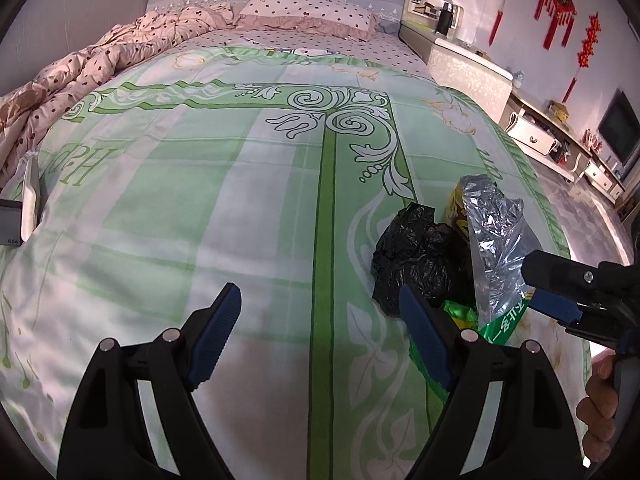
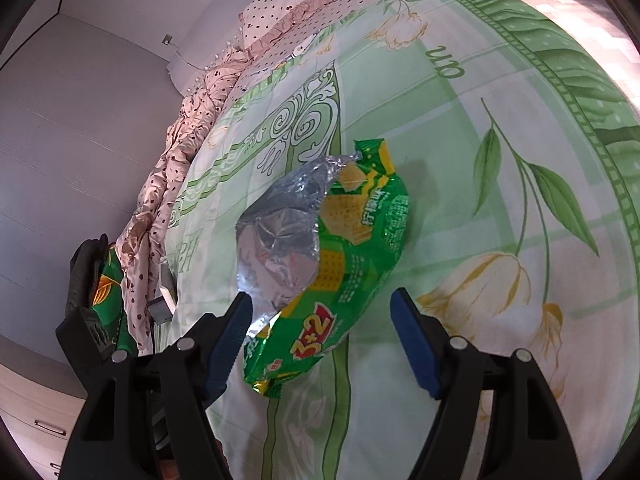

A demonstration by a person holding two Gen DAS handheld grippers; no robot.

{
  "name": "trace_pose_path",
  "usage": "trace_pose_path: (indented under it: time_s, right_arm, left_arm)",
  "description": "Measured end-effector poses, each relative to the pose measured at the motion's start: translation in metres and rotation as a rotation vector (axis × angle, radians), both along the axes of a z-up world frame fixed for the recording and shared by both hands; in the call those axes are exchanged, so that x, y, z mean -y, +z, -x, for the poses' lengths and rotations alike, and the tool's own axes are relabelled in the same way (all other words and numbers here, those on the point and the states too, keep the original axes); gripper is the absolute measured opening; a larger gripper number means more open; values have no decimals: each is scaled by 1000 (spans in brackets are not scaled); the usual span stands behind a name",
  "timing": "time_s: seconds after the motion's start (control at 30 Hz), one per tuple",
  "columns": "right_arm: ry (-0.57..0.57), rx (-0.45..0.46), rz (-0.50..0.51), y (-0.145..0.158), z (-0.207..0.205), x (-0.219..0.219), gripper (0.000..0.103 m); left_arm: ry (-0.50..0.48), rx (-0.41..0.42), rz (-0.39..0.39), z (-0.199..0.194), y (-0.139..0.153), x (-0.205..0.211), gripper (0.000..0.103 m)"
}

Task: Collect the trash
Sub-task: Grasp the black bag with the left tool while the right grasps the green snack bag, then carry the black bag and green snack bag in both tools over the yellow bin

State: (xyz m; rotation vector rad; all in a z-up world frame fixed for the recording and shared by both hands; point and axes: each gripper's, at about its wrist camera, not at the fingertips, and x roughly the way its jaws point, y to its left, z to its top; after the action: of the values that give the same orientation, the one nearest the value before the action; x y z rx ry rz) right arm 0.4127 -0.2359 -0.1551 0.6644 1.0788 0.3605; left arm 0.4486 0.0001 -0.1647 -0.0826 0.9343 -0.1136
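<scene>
The green snack bag (image 2: pixel 336 272) lies near the bed's (image 2: pixel 500 208) right edge, beside a black bag (image 1: pixel 416 256). Its long side points away, between the right tongs' (image 2: pixel 320 340) wide-apart tips. The left tongs (image 1: pixel 320 336), also apart, are farther off.

Most of the green bedspread (image 1: pixel 200 184) lies bare across the middle and left of the left wrist frame, giving open passage. At lower right the way is crowded: a crumpled black bag (image 1: pixel 416 256) sits touching the torn green wrapper (image 1: pixel 492 240), with the right gripper (image 1: pixel 556 292) just beside them. At the left edge a bunched pink quilt (image 1: pixel 80 80) borders the free area.
</scene>
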Motion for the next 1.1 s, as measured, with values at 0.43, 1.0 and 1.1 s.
trace_pose_path:
  time_s: [0.43, 1.0, 1.1]
  right_arm:
    - [-4, -29, 46, -26, -20, 24, 13]
    - [7, -9, 60, -30, -20, 37, 1]
    - [2, -6, 54, -28, -18, 41, 1]
  left_arm:
    - [-59, -30, 7, -28, -20, 28, 77]
    - [-150, -4, -17, -38, -22, 66, 4]
    - [-146, -1, -5, -38, -21, 64, 1]
